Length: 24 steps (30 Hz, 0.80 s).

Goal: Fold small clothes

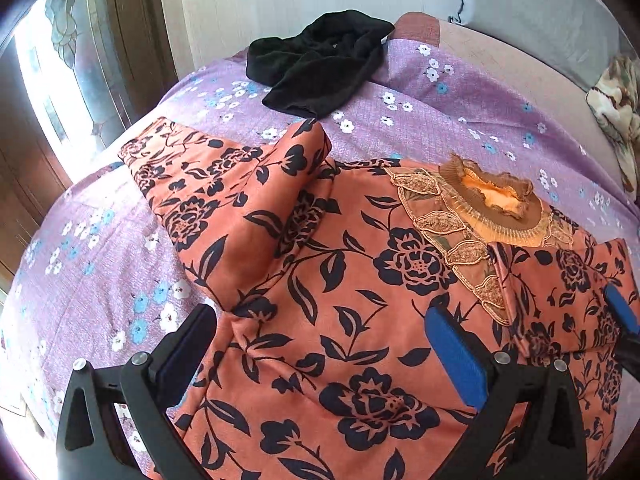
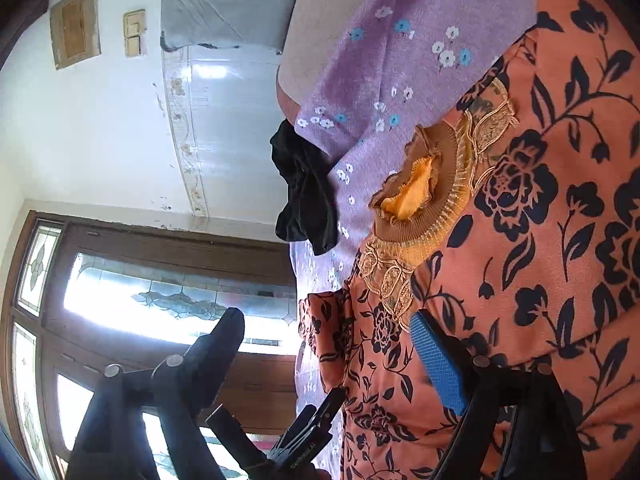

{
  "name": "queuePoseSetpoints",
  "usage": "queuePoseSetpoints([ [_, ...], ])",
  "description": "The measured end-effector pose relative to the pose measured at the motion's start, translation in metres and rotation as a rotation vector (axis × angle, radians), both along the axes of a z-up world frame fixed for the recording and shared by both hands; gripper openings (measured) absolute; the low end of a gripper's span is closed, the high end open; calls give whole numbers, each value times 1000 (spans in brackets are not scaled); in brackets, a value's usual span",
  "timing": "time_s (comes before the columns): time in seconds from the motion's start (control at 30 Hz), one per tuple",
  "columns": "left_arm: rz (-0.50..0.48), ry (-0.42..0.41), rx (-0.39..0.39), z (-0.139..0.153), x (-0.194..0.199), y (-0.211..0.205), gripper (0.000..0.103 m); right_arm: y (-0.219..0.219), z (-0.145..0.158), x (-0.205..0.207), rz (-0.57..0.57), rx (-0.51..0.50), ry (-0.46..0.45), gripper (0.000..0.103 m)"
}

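An orange top with a black flower print (image 1: 340,280) lies spread on the purple flowered bed sheet (image 1: 400,92). Its brown ruffled collar (image 1: 492,204) points to the far side. The left sleeve (image 1: 224,184) is folded in over the body; the right sleeve (image 1: 560,300) also lies folded inward. My left gripper (image 1: 320,344) is open, low over the top's lower part, nothing between its fingers. My right gripper (image 2: 328,344) is open and tilted sideways at the top's (image 2: 520,240) right side; its blue pad (image 1: 622,312) shows at the right edge of the left wrist view.
A crumpled black garment (image 1: 320,64) lies on the sheet beyond the top, also in the right wrist view (image 2: 304,196). A patterned cloth (image 1: 616,108) lies far right. A grey headboard (image 1: 540,4) and white wall stand behind; a stained-glass window (image 2: 160,300) is on the left.
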<state>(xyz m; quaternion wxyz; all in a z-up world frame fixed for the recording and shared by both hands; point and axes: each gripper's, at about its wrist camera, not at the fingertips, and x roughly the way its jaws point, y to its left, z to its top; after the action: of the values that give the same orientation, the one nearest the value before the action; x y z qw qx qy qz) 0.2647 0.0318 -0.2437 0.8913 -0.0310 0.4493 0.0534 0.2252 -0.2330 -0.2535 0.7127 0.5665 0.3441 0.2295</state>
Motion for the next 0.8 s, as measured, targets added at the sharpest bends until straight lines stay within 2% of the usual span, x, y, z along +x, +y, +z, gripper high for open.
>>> queuePoseSetpoints([
  [0.1,-40,12,-88,-3,1,-5,103,-14,10,-20,-56,-85,0,87],
  [0.17,-90,-19,-105,-2,0,-18,101,-23,20,-32,-72,-158,26,85],
  [0.2,-128,-30,-104,-2,-1,-27,97,-28,19,-43,-77,-181,39,85],
  [0.27,-220,-33,-124,-3,0,-49,89,-35,14,-61,-89,-189,68,81],
  [0.37,-364,28,-219,-17,4,-81,89,-44,-2,-78,-108,-165,137,80],
  [0.47,-418,90,-290,-30,6,-101,89,-49,-18,-73,-94,-144,180,80],
  [0.57,-426,99,-324,-38,10,-107,86,-48,-21,-66,-65,-175,185,80],
  [0.67,-412,122,-419,-46,19,-103,59,-43,-24,-59,-44,-247,198,80],
  [0.7,-414,129,-457,-48,22,-103,45,-42,-28,-57,-36,-250,208,80],
  [0.73,-421,126,-479,-49,25,-103,41,-40,-33,-55,-29,-242,224,80],
  [0.8,-420,132,-476,-52,32,-108,41,-37,-44,-51,-17,-221,256,80],
])
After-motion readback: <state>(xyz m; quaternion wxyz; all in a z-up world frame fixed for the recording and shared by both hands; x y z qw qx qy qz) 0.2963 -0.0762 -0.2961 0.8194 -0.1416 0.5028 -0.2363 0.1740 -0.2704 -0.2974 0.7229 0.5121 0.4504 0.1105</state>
